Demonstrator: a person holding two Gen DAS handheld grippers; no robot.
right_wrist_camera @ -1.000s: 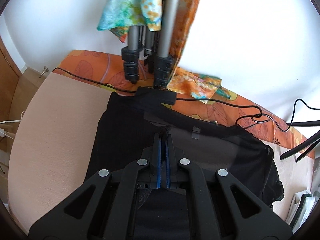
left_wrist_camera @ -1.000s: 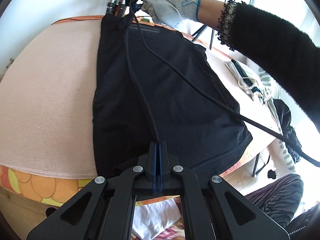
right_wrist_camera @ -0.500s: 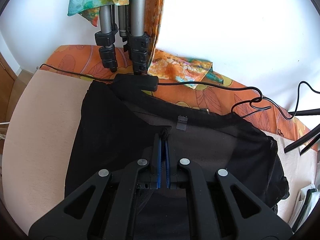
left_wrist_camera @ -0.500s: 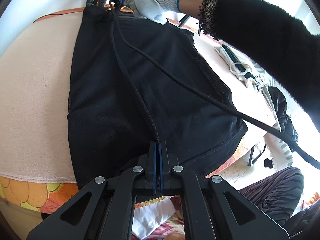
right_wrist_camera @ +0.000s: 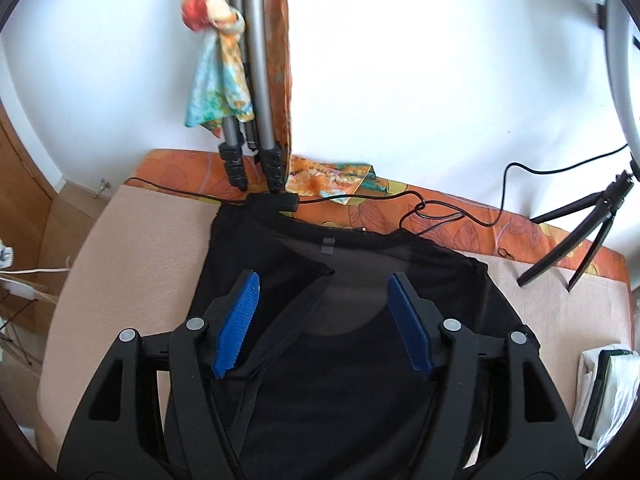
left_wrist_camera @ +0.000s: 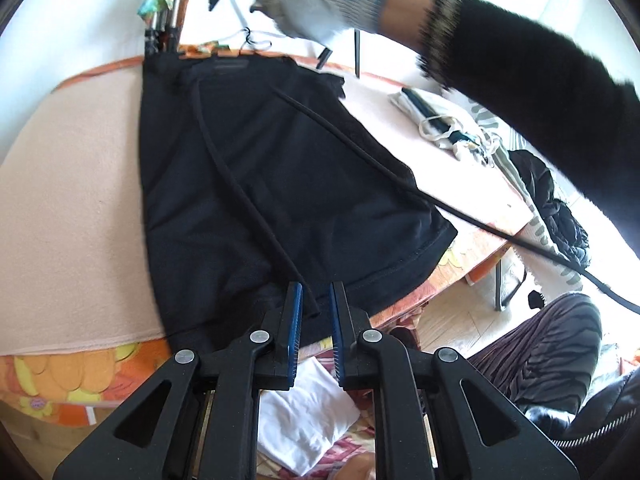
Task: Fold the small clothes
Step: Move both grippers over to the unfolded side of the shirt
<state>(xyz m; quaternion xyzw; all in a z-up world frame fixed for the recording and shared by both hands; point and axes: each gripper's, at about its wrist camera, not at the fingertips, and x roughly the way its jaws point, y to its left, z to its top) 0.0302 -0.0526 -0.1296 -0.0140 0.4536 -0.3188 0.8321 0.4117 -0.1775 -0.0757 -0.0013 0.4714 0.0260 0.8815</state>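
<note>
A black pair of shorts (left_wrist_camera: pixel 280 184) lies flat on a pink pad (left_wrist_camera: pixel 68 200), waistband at the far edge and hem at the near table edge. Its black drawstring (left_wrist_camera: pixel 244 196) runs down the middle. My left gripper (left_wrist_camera: pixel 314 304) is slightly open just above the hem, with the drawstring's end lying between its fingers, not pinched. My right gripper (right_wrist_camera: pixel 324 312) is wide open and empty, lifted above the waistband (right_wrist_camera: pixel 360 248) of the shorts (right_wrist_camera: pixel 344 380). The gloved right hand (left_wrist_camera: pixel 316 0) shows high in the left wrist view.
Tripod legs (right_wrist_camera: pixel 256 128) with a colourful cloth stand at the table's far edge beside a black adapter and cables (right_wrist_camera: pixel 420 208). A small tripod (right_wrist_camera: pixel 580 236) is at the far right. A white bag (left_wrist_camera: pixel 444 124) lies on the right. A thick black cable (left_wrist_camera: pixel 480 224) crosses the shorts.
Both grippers opened and let go of the shorts. The right gripper rose above the waistband. The shorts now lie flat on the pad.
</note>
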